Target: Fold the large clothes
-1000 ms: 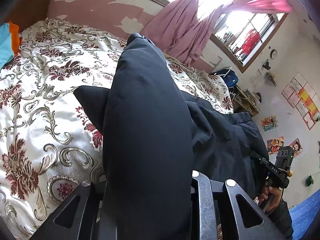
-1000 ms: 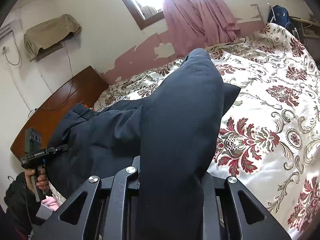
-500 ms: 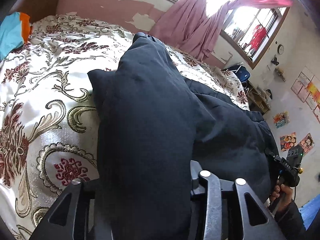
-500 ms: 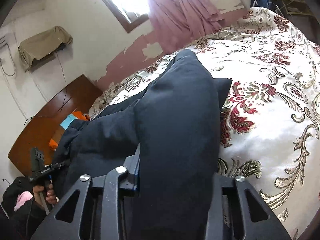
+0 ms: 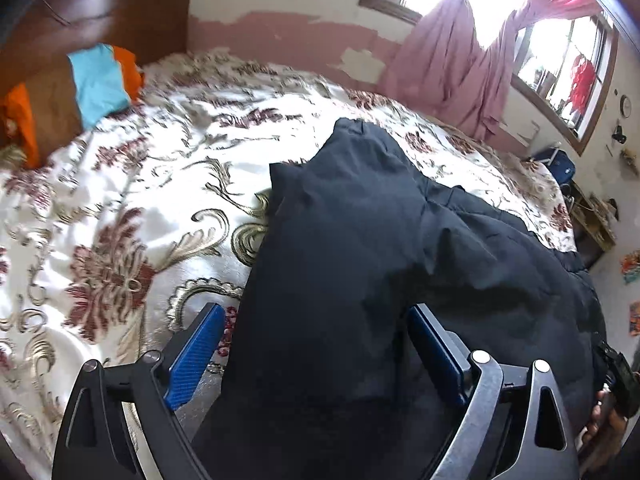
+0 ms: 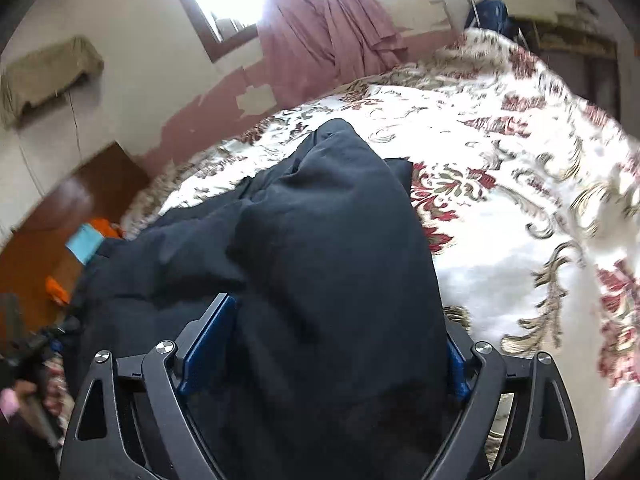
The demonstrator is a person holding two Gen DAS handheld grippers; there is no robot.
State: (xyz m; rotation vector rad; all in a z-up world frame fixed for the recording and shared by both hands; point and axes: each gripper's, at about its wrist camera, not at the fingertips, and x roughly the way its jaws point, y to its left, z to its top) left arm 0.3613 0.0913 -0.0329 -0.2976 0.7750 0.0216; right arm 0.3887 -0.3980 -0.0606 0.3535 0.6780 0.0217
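A large dark navy padded garment (image 5: 360,248) lies on the floral bedspread (image 5: 132,208). My left gripper (image 5: 316,344) is open, its blue pads (image 5: 196,352) spread apart with a thick fold of the garment lying between them. In the right wrist view the same garment (image 6: 328,248) lies between the spread pads (image 6: 208,344) of my open right gripper (image 6: 328,344). The rest of the garment spreads flat toward the other gripper in each view. The other hand-held gripper shows at the frame edge (image 5: 620,376).
A wooden headboard (image 5: 100,20) with turquoise and orange cloth (image 5: 100,84) stands at the bed's head. Pink curtains (image 5: 460,56) hang at the windows behind the bed. A blue bag (image 5: 560,164) and a shelf (image 5: 596,220) stand by the wall.
Both grippers have opened and let go of the garment fold they held raised. The fold has dropped lower onto the bed, and both cameras have come down closer to the bedspread.
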